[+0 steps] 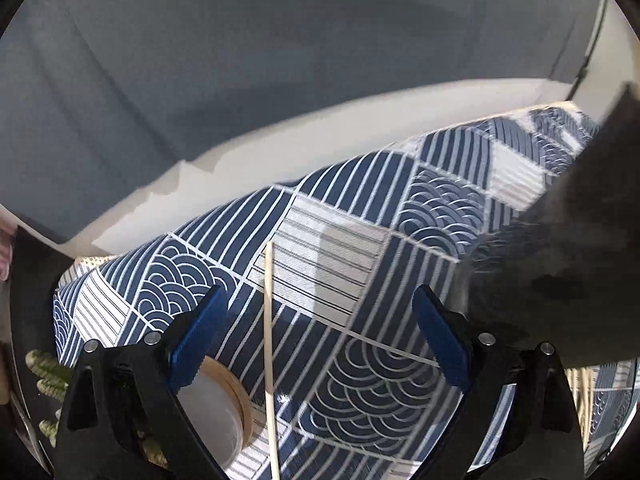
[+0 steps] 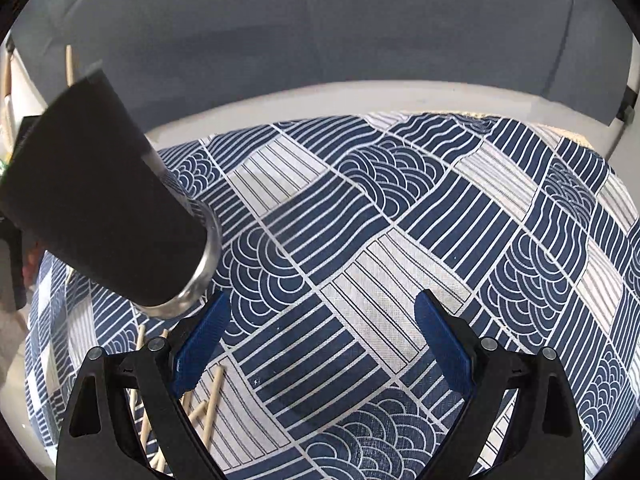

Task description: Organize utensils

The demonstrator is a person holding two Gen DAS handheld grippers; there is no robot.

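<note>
Both the left gripper [image 1: 320, 340] and right gripper [image 2: 322, 344] hover with jaws apart, seemingly ready to gather the loose chopsticks [image 2: 212, 396] near the black cup [image 2: 104, 208].

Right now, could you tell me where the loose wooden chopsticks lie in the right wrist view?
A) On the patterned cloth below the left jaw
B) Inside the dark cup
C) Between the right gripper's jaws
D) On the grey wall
A: the loose wooden chopsticks lie scattered on the blue-and-white patterned cloth, below the right gripper and its left jaw, with nothing between the open jaws.

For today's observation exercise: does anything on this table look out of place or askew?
Yes. The dark cup looks tipped over, mouth toward the tablecloth, and wooden sticks lie scattered loose beside it rather than inside.
</note>
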